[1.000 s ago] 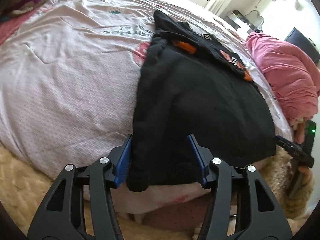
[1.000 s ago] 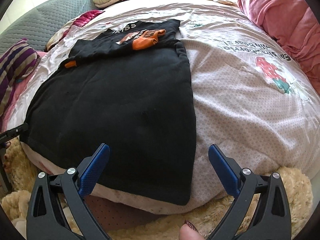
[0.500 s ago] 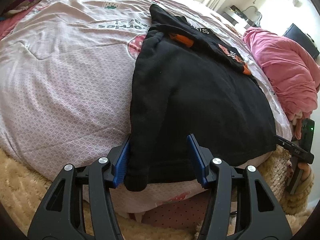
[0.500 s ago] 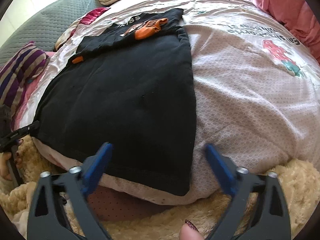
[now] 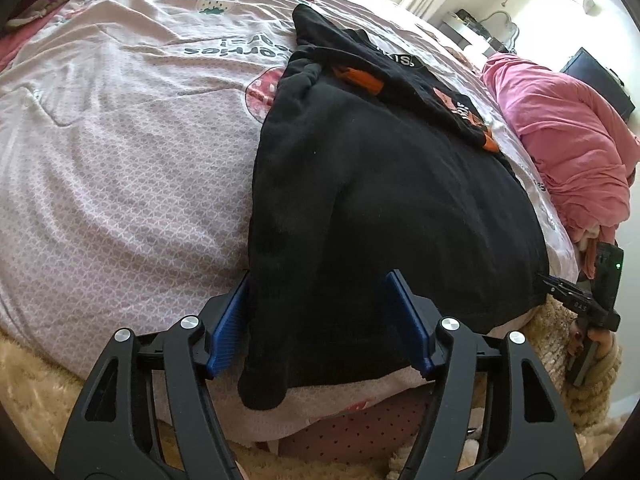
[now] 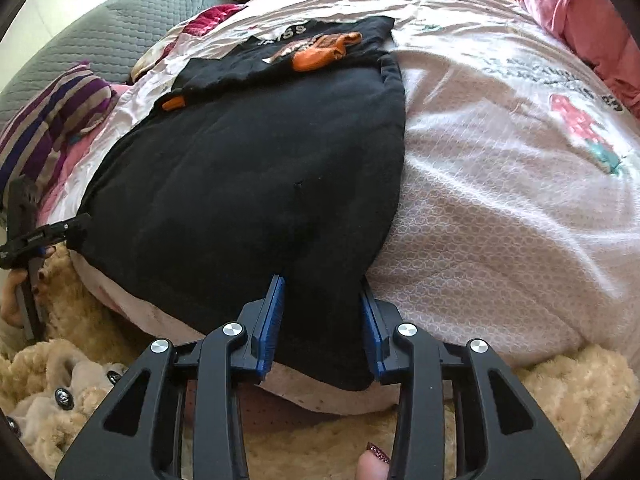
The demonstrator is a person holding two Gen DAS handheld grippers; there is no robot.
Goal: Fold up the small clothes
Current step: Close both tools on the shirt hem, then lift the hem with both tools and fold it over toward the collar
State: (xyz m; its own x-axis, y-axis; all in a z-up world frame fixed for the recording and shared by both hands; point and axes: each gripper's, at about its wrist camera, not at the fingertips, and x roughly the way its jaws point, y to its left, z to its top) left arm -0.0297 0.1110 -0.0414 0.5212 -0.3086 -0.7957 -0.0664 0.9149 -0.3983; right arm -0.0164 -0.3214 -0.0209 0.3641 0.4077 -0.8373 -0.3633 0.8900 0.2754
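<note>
Right gripper point(image 6: 322, 322) has just been closing, and its blue pads now pinch the near right corner of the black garment point(image 6: 256, 184), where a second ago the jaws stood wide on either side of that hem. Over at the near left corner, the left gripper point(image 5: 320, 322) has just been opening a touch; its one pad touches the rolled edge of the cloth, the other stands clear, so the fabric sits between the jaws without being gripped. The garment itself lies flat on the pink bedspread point(image 5: 120, 152), its hem at the bed's near edge, with a smaller black-and-orange piece point(image 6: 316, 52) at its far end. So one corner looks secured and one does not. My read: the left side needs to clamp before both corners can be lifted and carried toward the far end for the fold.
</note>
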